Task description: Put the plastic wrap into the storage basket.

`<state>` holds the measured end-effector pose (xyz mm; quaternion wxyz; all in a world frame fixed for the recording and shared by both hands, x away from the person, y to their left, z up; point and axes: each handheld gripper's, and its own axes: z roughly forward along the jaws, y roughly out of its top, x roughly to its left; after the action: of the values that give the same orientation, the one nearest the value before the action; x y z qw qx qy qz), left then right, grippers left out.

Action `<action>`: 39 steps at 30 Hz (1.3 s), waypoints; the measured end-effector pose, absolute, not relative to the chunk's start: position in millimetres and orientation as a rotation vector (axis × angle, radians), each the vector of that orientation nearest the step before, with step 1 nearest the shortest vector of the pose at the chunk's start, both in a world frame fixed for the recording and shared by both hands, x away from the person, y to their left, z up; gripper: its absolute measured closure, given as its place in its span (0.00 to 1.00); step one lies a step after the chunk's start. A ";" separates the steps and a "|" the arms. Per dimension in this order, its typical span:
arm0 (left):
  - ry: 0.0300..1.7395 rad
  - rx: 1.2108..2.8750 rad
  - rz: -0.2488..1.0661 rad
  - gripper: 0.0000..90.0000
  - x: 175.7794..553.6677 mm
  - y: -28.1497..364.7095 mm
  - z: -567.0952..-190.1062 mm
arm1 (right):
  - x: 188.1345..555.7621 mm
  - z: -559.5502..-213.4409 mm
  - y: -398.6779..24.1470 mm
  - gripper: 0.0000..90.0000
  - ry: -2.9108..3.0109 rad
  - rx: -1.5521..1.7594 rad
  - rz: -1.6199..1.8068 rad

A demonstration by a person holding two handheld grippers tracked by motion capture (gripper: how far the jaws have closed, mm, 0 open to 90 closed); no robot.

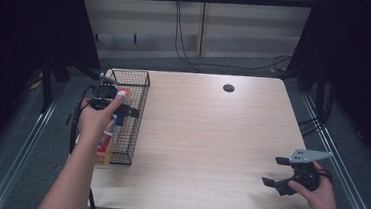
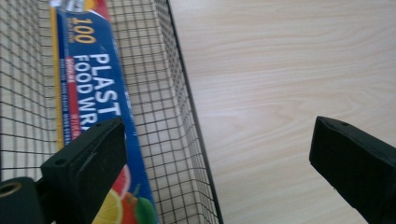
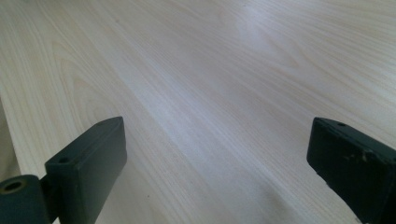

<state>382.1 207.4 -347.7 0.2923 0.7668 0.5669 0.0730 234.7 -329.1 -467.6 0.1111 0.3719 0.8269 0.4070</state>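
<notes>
Box of plastic food wrap (image 2: pixel 100 116), long glossy blue cardboard, lies in wire-mesh basket (image 2: pixel 180 116) under open, empty left tongs (image 2: pixel 219 154); right tongs (image 3: pixel 217 163) open over wood-grain tabletop (image 3: pixel 210 70).

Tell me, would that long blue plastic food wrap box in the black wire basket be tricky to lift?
The long blue plastic food wrap box looks like stiff cardboard, so it probably won't flop. Its glossy print may be slippery. Being long, it might tilt if gripped near one end, and could catch on the black wire basket.
</notes>
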 end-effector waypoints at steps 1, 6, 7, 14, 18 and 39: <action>1.507 2.044 0.187 0.05 381.2 205.5 -347.8 | 234.8 -467.7 -329.1 0.06 2.430 1.094 1.195; 1.451 2.081 0.166 0.04 377.7 197.8 -346.8 | 234.9 -467.6 -328.5 0.06 2.430 1.093 1.196; 1.443 2.081 0.162 0.05 377.1 195.4 -347.0 | 235.0 -467.6 -328.4 0.06 2.430 1.093 1.197; 1.386 2.093 0.142 0.05 373.0 178.6 -351.1 | 235.5 -468.2 -328.3 0.06 2.433 1.091 1.200; 1.357 2.107 0.132 0.05 371.8 169.4 -354.5 | 235.2 -467.8 -328.2 0.06 2.434 1.091 1.197; 1.234 2.137 0.048 0.05 359.3 134.9 -376.9 | 235.1 -467.9 -328.0 0.06 2.435 1.089 1.197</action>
<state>359.3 134.9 -376.9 0.3304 0.8173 0.4717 0.0183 235.1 -328.0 -467.9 0.1085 0.3703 0.8279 0.4069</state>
